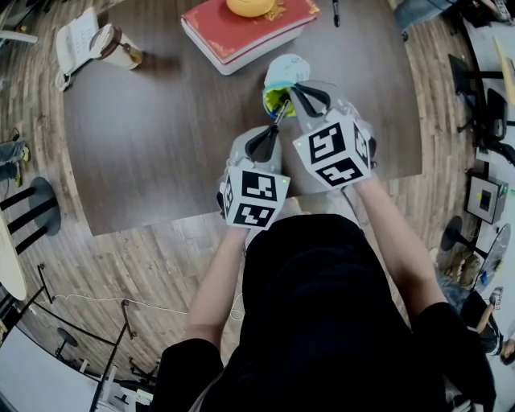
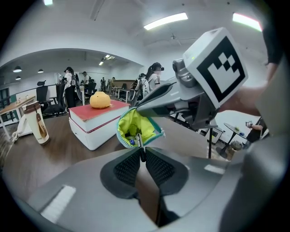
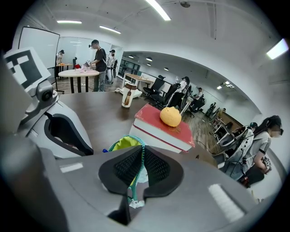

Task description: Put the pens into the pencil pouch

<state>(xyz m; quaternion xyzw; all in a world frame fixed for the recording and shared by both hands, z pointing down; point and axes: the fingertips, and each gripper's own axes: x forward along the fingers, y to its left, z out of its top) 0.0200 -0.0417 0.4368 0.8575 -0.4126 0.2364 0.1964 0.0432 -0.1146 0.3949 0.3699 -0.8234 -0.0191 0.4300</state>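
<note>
Now my left gripper (image 2: 142,154) is clamped on a pen (image 2: 139,140), its tip just ahead of the pads at the pencil pouch (image 2: 131,127) mouth. My right gripper (image 3: 141,152) pinches the pouch rim. If that rim slips, the pen could miss.

Broad bare counter (image 1: 161,137) lies open left of the pencil pouch (image 1: 286,72); the red book (image 1: 233,28) stands close behind it, a cup (image 1: 119,47) far left.

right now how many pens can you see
2 clear: one pen in the left gripper, tip at the pouch mouth; one on the table beside the red book. A blue tip inside may be another; more may be hidden.
</note>
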